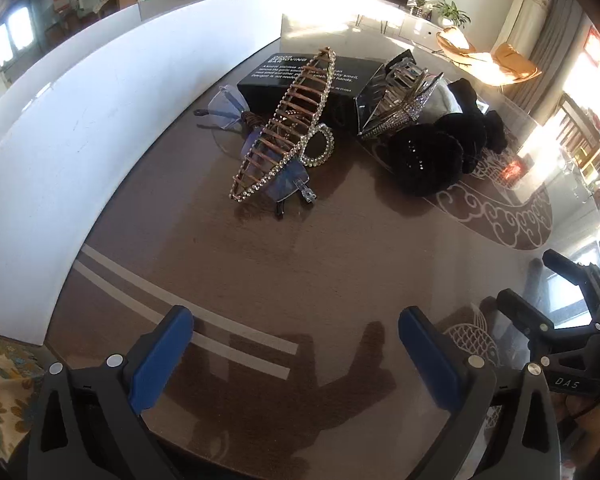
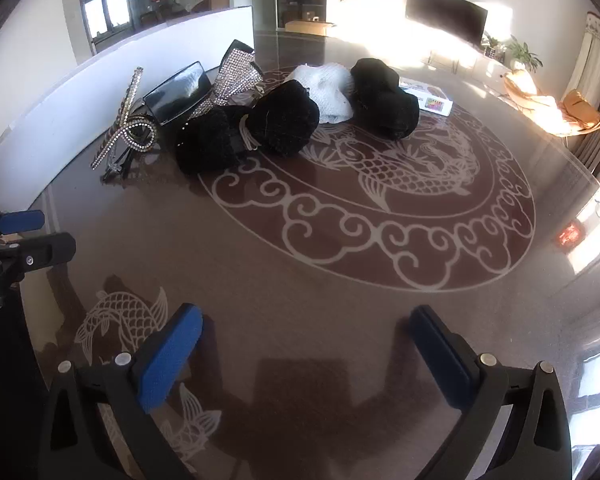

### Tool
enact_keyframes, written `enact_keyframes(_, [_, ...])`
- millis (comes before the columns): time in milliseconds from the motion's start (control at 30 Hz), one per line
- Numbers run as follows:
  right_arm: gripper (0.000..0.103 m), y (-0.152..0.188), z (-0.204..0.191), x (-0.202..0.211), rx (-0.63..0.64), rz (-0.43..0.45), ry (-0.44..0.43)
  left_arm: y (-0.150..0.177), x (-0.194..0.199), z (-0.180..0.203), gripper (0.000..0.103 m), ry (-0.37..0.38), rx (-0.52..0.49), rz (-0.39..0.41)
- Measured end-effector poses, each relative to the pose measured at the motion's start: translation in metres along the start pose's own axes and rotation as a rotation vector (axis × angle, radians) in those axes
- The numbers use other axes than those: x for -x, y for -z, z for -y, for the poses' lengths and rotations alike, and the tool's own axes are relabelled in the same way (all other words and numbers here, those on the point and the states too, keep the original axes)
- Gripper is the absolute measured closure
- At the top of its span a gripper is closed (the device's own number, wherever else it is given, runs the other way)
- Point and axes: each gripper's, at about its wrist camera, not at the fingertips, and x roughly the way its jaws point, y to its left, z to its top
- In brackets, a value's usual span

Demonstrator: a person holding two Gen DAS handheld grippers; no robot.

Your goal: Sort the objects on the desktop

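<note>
A rhinestone hair clip (image 1: 288,124) leans on a pair of glasses (image 1: 260,152) on the brown table (image 1: 300,272). Behind it lie a black box (image 1: 300,76), a silver rhinestone clip (image 1: 400,100) and black fluffy bundles (image 1: 432,152). In the right wrist view the black bundles (image 2: 252,132), a white knitted item (image 2: 328,88) and the rhinestone clip (image 2: 124,120) lie at the far side. My left gripper (image 1: 296,344) is open and empty, short of the clip. My right gripper (image 2: 304,344) is open and empty above the table's near edge.
A white wall panel (image 1: 80,120) borders the table's left side. A small white box (image 2: 428,100) lies behind the bundles. The table bears a dragon pattern (image 2: 400,168). The right gripper shows at the right edge of the left wrist view (image 1: 552,300).
</note>
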Motion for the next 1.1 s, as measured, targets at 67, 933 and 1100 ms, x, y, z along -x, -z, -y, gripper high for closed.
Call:
enact_keyframes(67, [0.0,-0.004,0.001,-0.003,-0.003,0.016,-0.008,-0.002,-0.004,0.003,0.0,-0.022,-0.015,0.015])
enact_keyframes(933, [0.0,-0.007,0.0,-0.013,-0.018,0.032,0.0,-0.008,-0.015,0.011,0.0,-0.081,-0.022,0.085])
enact_keyframes(1100, [0.0,-0.007,0.0,-0.013,-0.018,0.032,0.0,-0.008,-0.016,0.013,0.0,-0.081,-0.021,0.085])
